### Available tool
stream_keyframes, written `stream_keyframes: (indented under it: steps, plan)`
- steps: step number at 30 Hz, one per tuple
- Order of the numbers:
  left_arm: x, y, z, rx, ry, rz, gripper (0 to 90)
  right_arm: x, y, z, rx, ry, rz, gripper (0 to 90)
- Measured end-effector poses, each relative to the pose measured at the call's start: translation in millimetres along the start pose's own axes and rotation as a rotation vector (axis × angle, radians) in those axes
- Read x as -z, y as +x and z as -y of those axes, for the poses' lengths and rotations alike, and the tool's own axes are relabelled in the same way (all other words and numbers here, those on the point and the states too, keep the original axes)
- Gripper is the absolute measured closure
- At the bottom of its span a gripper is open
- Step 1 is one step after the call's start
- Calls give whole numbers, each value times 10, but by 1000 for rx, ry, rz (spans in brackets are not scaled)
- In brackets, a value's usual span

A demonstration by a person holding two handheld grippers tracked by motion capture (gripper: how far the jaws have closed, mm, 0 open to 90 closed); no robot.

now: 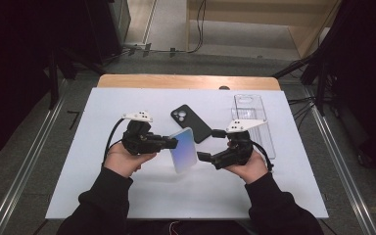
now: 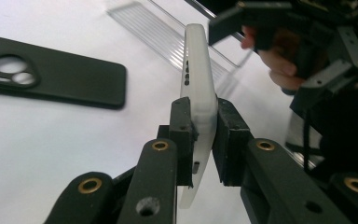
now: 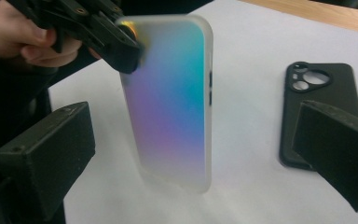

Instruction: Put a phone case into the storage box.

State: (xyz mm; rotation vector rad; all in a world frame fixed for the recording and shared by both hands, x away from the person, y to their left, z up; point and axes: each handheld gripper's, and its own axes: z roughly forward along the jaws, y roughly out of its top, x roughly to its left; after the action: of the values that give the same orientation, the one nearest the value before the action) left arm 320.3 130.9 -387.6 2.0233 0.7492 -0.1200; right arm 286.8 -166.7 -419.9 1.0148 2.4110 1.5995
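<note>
Nearest the person, two dark sleeves are being brought in from the table's near edge, each hand being wrapped around a gripper. The left gripper (image 1: 172, 142) is being held with its jaws closed on the long edge of an iridescent phone case (image 1: 183, 150); in the left gripper view the left gripper (image 2: 204, 135) is being shown with both black pads pressed against the frosted rim of the iridescent phone case (image 2: 198, 100), one on each face. The case is being kept on edge, roughly upright, its lower end at or just above the white table cover (image 1: 142, 191); contact with the cover cannot be told.

Just beside it, the right gripper (image 1: 208, 145) is being held with its jaws wide apart and nothing between them. In the right gripper view the right gripper (image 3: 200, 158) is being shown with one pad at either side of the frame, the iridescent phone case (image 3: 170, 100) standing between and beyond them, untouched by either pad, its blue-to-violet face being turned toward the camera.

Farther off, a black phone case (image 1: 191, 122) is lying flat on the cover, camera cut-outs at its far end, just behind the held case. Toward the person's right, a clear plastic tray (image 1: 252, 117) is resting on the cover behind the right hand. At the far edge, a strip of the wooden tabletop (image 1: 186, 81) is being left uncovered.
</note>
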Motion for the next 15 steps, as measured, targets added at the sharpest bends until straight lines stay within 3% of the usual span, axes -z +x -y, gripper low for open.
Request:
stream_keyframes:
  steps: [2,4,8,10,15]
  plan:
    - [10,-1,-4,8,-8,-10,803,-10,7,1,-4,-1,10,0]
    - [26,-5,-15,31,-11,-35,803,-35,36,1,-18,-14,51,0]
    - [13,-16,-24,55,2,-64,804,-66,58,8,-44,-37,72,0]
    - [2,-27,-29,74,3,-74,804,-87,83,12,-36,-31,91,0]
    - [0,-81,-42,67,-12,-110,804,-140,141,19,-32,-27,124,0]
